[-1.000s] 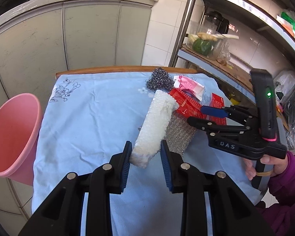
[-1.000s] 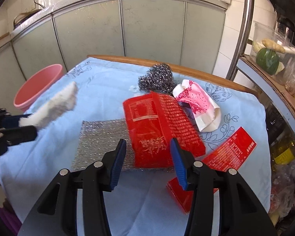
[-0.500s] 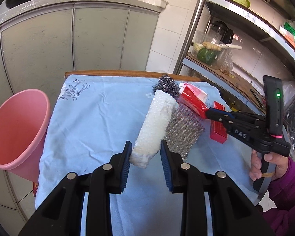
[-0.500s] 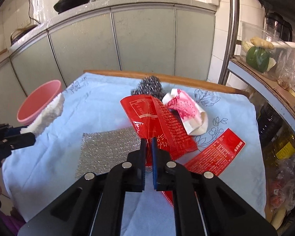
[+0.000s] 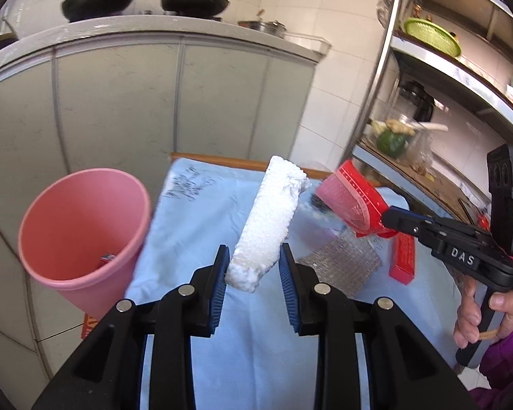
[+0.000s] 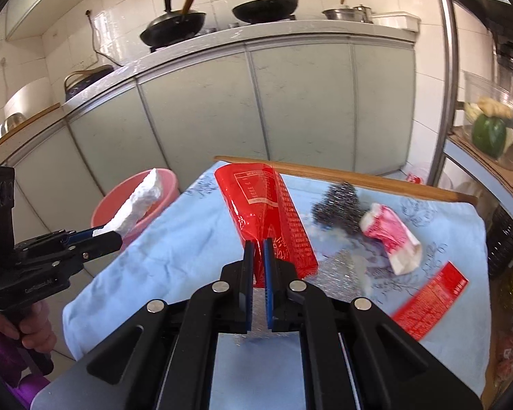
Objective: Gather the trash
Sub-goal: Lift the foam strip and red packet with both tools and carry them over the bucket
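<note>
White bubbly foam [image 5: 268,218] between the left claw's blue pads [image 5: 222,287]; glossy red wrapper with white print [image 6: 266,215] in the right claw; pink bin [image 5: 75,229] left of it; pale blue cloth with dark floral drawing [image 6: 174,249] below

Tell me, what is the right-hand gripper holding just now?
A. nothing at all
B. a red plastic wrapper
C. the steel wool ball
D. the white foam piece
B: the right gripper is shut on the red plastic wrapper, lifted above the blue cloth.
</note>
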`<control>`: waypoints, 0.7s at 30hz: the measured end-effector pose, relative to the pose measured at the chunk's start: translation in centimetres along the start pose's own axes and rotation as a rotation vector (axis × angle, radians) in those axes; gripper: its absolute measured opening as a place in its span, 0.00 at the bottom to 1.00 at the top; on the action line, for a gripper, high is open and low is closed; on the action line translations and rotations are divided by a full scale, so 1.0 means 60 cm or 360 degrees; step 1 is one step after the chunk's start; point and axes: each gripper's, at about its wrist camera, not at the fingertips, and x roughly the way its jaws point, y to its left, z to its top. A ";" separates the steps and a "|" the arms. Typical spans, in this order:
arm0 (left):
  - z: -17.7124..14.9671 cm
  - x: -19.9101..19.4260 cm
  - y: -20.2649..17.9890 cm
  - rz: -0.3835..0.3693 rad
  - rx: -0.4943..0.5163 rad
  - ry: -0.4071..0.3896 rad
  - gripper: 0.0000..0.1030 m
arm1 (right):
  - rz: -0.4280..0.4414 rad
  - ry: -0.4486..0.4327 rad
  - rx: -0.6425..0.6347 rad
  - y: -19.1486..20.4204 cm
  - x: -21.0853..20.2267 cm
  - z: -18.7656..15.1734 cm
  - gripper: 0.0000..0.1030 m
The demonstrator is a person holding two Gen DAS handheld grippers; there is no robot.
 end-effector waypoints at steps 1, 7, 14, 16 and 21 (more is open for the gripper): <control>0.002 -0.007 0.007 0.0023 -0.0022 -0.0022 0.28 | 0.0015 -0.0002 -0.0012 0.009 0.002 0.002 0.06; 0.014 -0.038 0.055 0.0156 -0.0130 -0.0120 0.28 | 0.0123 -0.0010 -0.0124 0.071 0.025 0.031 0.06; 0.017 -0.076 0.113 0.0343 -0.0215 -0.0222 0.28 | 0.0248 -0.0041 -0.0241 0.152 0.058 0.073 0.06; 0.019 -0.084 0.129 0.0402 -0.0234 -0.0248 0.28 | 0.0294 -0.0051 -0.0257 0.176 0.071 0.083 0.06; 0.022 -0.094 0.154 0.0535 -0.0246 -0.0302 0.28 | 0.0377 -0.0052 -0.0307 0.225 0.102 0.099 0.06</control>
